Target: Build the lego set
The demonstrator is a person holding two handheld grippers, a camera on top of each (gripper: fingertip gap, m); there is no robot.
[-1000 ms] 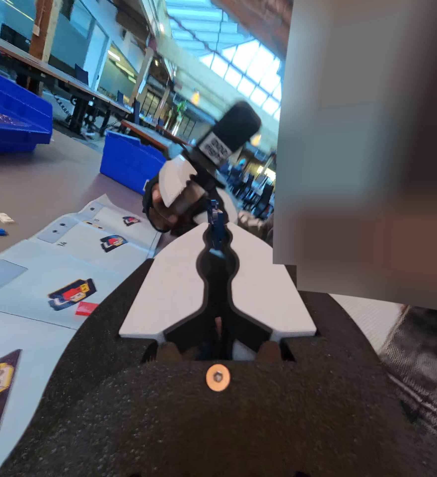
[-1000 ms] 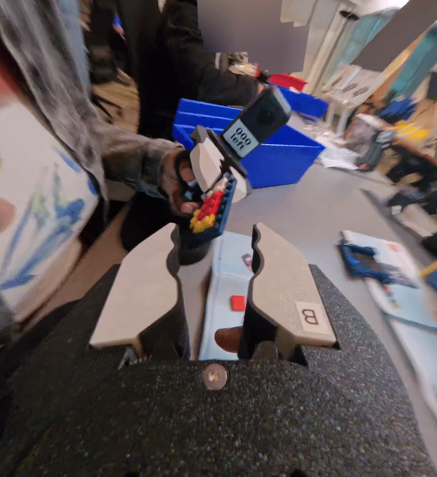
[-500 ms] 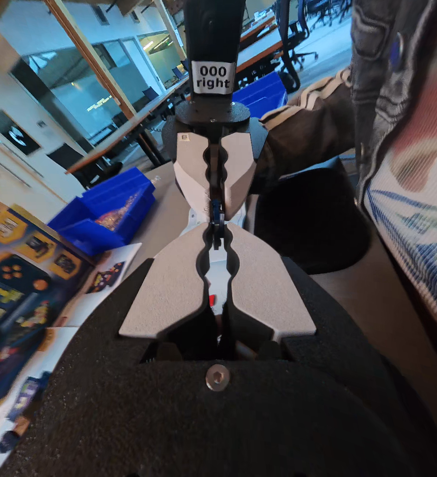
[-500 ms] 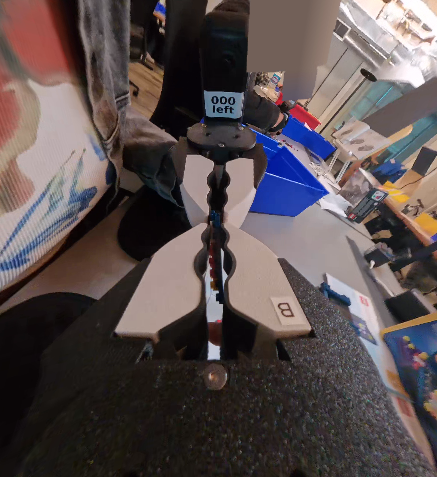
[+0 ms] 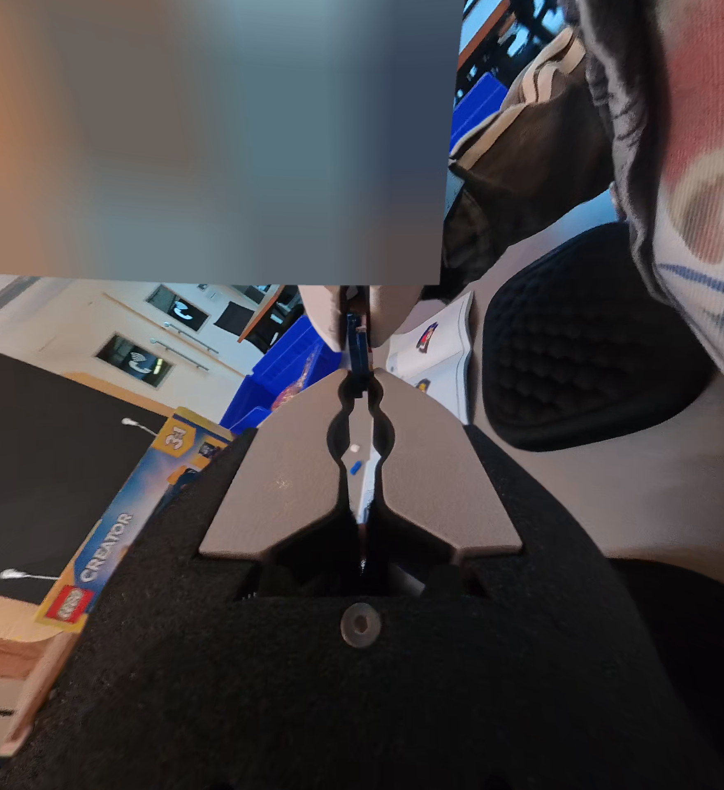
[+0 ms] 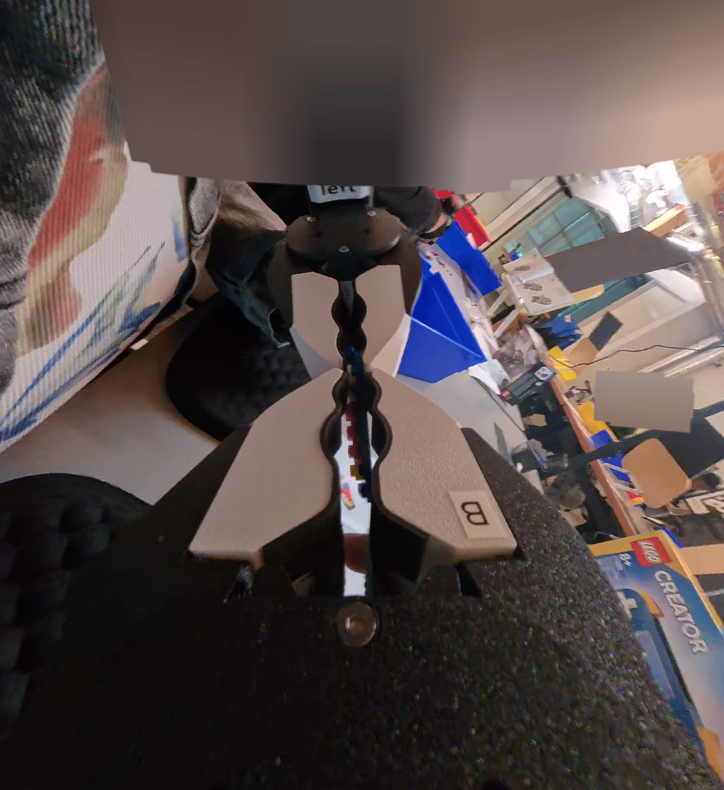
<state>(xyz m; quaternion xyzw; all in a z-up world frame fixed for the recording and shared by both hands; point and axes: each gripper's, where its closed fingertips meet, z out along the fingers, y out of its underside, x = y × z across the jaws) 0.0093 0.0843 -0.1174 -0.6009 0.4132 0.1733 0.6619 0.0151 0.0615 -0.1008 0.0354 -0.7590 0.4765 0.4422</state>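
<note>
A dark blue building-brick plate with red and yellow bricks on one face hangs edge-on in the air between the two grippers. My left gripper is shut on one end of the plate. My right gripper is shut on the other end, and the plate runs back between its pads. The two grippers face each other tip to tip. The right gripper's white fingers show just beyond the plate in the left wrist view. The left gripper shows in the right wrist view.
Blue bins stand on the grey table. A toy box lies close by. White picture sheets lie near a black cushion. A person's clothed body is close. The grippers are tip to tip, or close to it.
A second ago my right gripper was open, short of the plate held by the left. It has closed on the plate's free end. Both grippers have swung round together, still holding it.
</note>
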